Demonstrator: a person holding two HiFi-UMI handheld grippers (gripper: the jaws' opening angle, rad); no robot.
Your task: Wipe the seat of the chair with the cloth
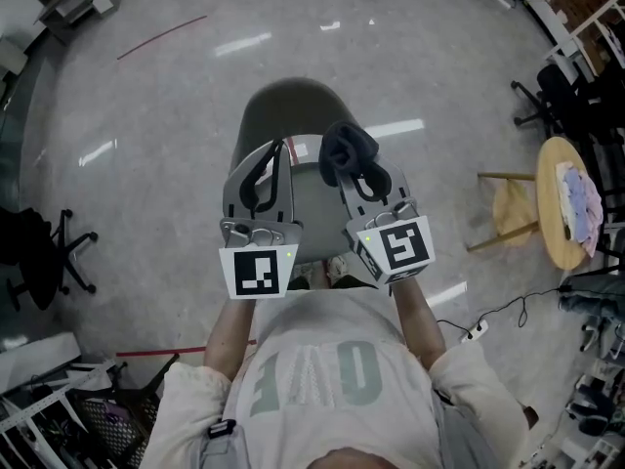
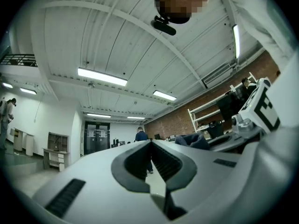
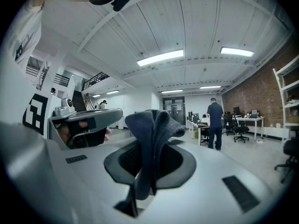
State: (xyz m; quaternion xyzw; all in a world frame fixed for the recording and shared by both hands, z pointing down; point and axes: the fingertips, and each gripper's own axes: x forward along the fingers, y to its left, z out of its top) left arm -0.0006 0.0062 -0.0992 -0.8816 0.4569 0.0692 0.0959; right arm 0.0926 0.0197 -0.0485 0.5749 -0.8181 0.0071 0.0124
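Your head view looks steeply down at the left gripper (image 1: 277, 154), right gripper (image 1: 344, 172) and chair (image 1: 293, 106), while each gripper view sits close behind its own jaws, tilted up toward the ceiling (image 2: 140, 41), catching the other gripper at its edge.

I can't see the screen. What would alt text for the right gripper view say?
The right gripper has its two grey jaws shut on a dark blue-grey cloth that bunches up above them. The left gripper is alongside at the left. Farther off at the right, a person stands under a white ceiling.
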